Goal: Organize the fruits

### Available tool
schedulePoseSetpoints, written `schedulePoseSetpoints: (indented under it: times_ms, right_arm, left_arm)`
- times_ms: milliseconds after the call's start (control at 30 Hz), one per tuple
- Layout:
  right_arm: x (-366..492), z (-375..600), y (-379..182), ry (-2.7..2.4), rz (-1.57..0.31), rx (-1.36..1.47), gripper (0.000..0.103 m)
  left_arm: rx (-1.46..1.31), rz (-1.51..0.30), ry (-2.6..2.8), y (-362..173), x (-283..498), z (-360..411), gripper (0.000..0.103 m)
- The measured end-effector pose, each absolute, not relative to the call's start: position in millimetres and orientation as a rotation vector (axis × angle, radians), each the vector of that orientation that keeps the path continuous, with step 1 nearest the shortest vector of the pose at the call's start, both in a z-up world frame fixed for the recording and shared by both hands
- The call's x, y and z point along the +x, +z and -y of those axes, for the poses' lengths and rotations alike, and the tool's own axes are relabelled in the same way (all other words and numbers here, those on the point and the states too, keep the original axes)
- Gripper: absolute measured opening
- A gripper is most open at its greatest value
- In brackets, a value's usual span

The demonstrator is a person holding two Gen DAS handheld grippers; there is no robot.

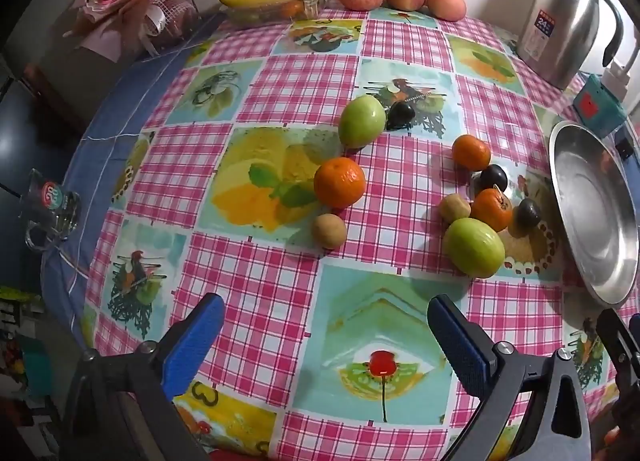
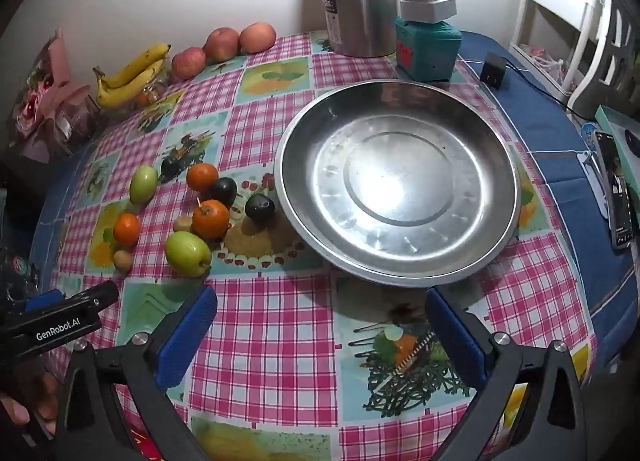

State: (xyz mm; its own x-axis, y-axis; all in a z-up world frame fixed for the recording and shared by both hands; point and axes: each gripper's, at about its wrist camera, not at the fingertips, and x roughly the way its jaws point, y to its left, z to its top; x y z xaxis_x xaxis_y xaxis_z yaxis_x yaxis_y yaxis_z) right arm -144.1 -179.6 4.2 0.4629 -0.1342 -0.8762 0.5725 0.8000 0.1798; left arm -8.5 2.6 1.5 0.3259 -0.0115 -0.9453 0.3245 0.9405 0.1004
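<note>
Loose fruits (image 1: pixel 339 182) are scattered mid-frame in the left view, just left of the empty steel plate (image 2: pixel 500 141), likely their destination, while left gripper (image 1: pixel 324 337) and right gripper (image 2: pixel 320 325) are held wide, empty, above the tablecloth (image 1: pixel 260 281).

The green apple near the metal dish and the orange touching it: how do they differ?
The green apple is green and smooth-skinned; the orange is orange, with a stem stub on top. The green apple looks larger and a little oval, the orange rounder. The green apple lies nearer the camera, the orange behind it. Both rest on the tablecloth, outside the metal dish.
</note>
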Motion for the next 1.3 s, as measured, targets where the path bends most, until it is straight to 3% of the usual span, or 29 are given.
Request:
schedulePoseSetpoints:
  times_ms: [1300]
  right_arm:
    - [-147, 176, 14, -0.554, -0.94, 0.45, 0.103]
  left_arm:
    - [0.346, -1.169, -0.288, 13, -8, 3, 0.103]
